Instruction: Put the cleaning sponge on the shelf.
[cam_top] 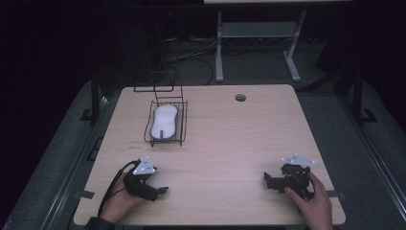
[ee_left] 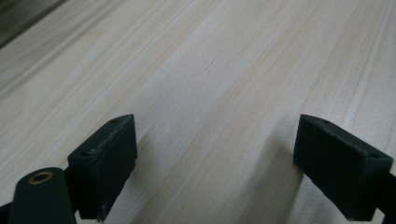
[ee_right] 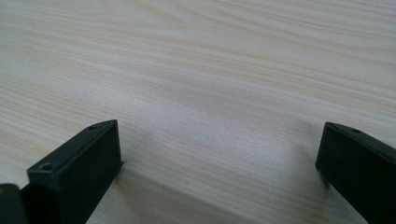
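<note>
We judge nothing begun: both the left gripper (cam_top: 152,188) and right gripper (cam_top: 278,181) rest on the pale wooden bench (cam_top: 230,139) near us, jaws wide and empty, far from the black wire basket (cam_top: 181,125) holding a white oval object (cam_top: 164,120)

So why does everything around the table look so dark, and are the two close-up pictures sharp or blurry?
High view: light falls on the table, its surroundings nearly black, and the white object in the wire basket glares. Left gripper view: wood grain blurs towards the far edge, and the left gripper jaws cast soft shadows. Right gripper view: grain fairly crisp, with a soft shadow beside each right gripper jaw.
</note>
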`<action>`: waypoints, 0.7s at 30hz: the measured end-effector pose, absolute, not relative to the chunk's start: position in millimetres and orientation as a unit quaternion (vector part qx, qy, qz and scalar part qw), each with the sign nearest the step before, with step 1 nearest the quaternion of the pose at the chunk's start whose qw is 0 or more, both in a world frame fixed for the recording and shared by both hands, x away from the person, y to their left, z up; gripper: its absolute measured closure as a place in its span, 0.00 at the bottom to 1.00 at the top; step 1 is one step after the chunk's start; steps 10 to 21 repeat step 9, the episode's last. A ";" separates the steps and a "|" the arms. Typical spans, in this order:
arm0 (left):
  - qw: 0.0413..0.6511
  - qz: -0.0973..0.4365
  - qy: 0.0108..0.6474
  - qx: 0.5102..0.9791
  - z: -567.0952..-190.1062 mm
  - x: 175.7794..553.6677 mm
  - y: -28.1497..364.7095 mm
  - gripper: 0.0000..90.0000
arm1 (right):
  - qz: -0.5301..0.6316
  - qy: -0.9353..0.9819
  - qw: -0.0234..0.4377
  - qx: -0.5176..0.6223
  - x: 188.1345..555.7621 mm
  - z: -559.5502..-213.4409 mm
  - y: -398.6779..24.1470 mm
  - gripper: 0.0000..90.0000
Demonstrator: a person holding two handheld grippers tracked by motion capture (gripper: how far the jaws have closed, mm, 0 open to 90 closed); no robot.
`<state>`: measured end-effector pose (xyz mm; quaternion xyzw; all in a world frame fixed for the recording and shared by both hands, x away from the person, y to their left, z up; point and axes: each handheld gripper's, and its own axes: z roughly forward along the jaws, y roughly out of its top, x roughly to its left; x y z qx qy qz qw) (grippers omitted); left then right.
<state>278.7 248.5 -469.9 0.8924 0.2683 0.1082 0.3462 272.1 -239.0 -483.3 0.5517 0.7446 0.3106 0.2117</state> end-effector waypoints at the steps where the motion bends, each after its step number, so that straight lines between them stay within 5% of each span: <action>1: 0.359 0.111 0.267 0.887 -472.1 277.3 250.3 0.14 | 0.310 0.745 0.212 0.552 272.1 -483.3 -239.0 0.00; 21: 0.375 0.115 0.268 0.880 -475.0 274.9 253.9 0.14 | 0.311 0.745 0.212 0.552 272.1 -483.3 -239.0 0.00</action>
